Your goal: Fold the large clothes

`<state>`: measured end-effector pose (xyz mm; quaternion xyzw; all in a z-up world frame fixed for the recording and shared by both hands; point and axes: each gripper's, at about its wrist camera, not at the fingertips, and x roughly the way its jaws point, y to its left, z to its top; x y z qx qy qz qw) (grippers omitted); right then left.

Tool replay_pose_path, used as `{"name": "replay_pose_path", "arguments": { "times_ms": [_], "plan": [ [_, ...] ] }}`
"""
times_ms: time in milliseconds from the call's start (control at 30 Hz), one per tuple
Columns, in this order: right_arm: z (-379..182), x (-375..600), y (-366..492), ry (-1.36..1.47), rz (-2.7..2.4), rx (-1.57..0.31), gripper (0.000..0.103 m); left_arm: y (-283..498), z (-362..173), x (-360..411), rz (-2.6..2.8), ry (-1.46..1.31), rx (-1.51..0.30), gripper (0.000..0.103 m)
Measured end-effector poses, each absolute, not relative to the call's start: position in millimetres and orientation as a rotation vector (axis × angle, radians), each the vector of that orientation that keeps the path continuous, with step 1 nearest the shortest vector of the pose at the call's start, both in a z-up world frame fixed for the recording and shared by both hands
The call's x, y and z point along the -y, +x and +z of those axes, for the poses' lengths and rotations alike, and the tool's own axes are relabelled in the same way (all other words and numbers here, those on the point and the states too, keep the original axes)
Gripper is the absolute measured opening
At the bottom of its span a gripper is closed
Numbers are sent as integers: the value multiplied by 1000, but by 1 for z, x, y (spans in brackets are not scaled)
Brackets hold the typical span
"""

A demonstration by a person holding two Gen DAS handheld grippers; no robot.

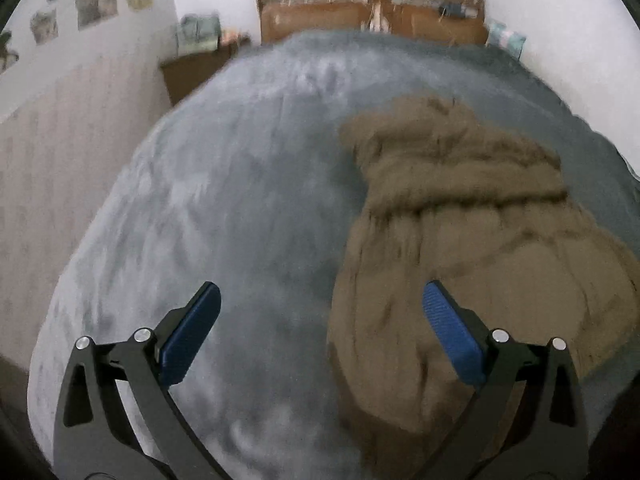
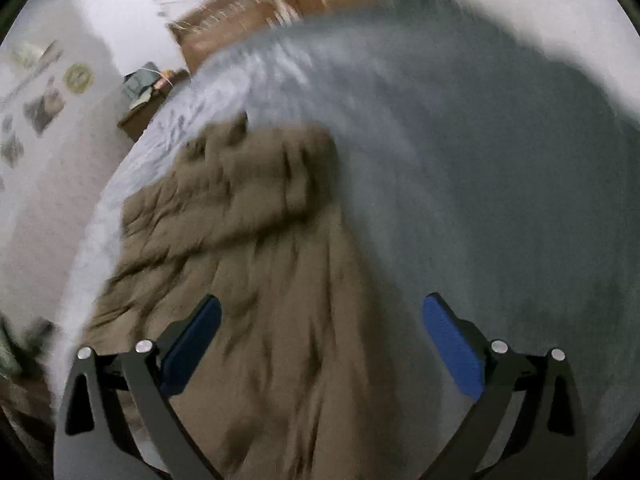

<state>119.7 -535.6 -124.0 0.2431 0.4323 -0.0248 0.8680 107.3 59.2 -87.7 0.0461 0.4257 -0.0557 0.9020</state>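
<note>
Both blue-padded tongs, left gripper (image 1: 321, 306) and right gripper (image 2: 322, 316), hang released above the rumpled olive-brown cloth garment (image 1: 452, 220) on the grey plush bedspread (image 1: 224, 184); folding seems barely begun.

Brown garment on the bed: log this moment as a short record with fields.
garment: brown garment, rumpled, lying on the grey bedspread
fold state: far end bunched across, not neatly folded
left gripper: open, above the bed, holding nothing
right gripper: open, over the garment, holding nothing
background: wooden headboard
image quality: motion-blurred
</note>
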Motion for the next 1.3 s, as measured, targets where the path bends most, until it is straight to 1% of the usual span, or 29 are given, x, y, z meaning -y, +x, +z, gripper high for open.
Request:
{"name": "replay_pose_path", "arguments": {
  "times_ms": [33,67,200,300,367,500,700,833,867,900,933,967,1000,1033,1067,1100,1133,1200,1233,1300],
  "plan": [
    [-125,546,104,592,-35,-934,101,96,-85,-65,-137,56,-905,100],
    [-126,549,94,618,-30,-948,101,90,-82,-67,-159,50,-921,100],
    [-135,542,62,485,-22,-1095,101,71,-71,-64,-170,173,-965,100],
    [-152,531,51,478,16,-1170,101,67,-83,-66,-225,171,-1068,100],
    [-161,524,48,449,18,-1202,101,73,-104,-63,-280,214,-1210,100],
    [-178,508,55,461,60,-1265,101,82,-132,-59,-273,189,-1396,100],
    [-194,492,69,449,72,-1318,101,83,-145,-42,-292,202,-1430,100],
    [-205,487,78,452,57,-1350,100,88,-166,-36,-284,163,-1474,100],
    [-207,486,81,448,58,-1356,97,89,-172,-34,-284,156,-1483,100],
    [-209,484,82,446,65,-1361,84,92,-177,-33,-293,136,-1489,100],
    [-212,482,84,448,76,-1370,76,94,-179,-32,-299,110,-1481,96],
    [-217,481,86,450,79,-1387,63,96,-182,-31,-304,84,-1470,92],
    [-220,480,88,446,79,-1399,43,98,-184,-30,-308,65,-1469,85],
    [-221,477,90,435,86,-1405,35,100,-187,-31,-317,22,-1472,76],
    [-219,476,89,431,95,-1396,25,100,-187,-32,-324,-9,-1468,71],
    [-213,473,88,411,103,-1376,21,100,-186,-34,-337,-35,-1459,61],
    [-207,471,87,391,106,-1358,20,98,-182,-36,-356,-44,-1438,50],
    [-195,470,82,368,117,-1304,17,91,-164,-37,-386,-42,-1377,37],
    [-189,469,79,372,126,-1278,17,88,-155,-38,-395,-38,-1349,33],
    [-170,472,69,379,141,-1211,16,83,-132,-41,-412,-41,-1286,29]
  ]
}}
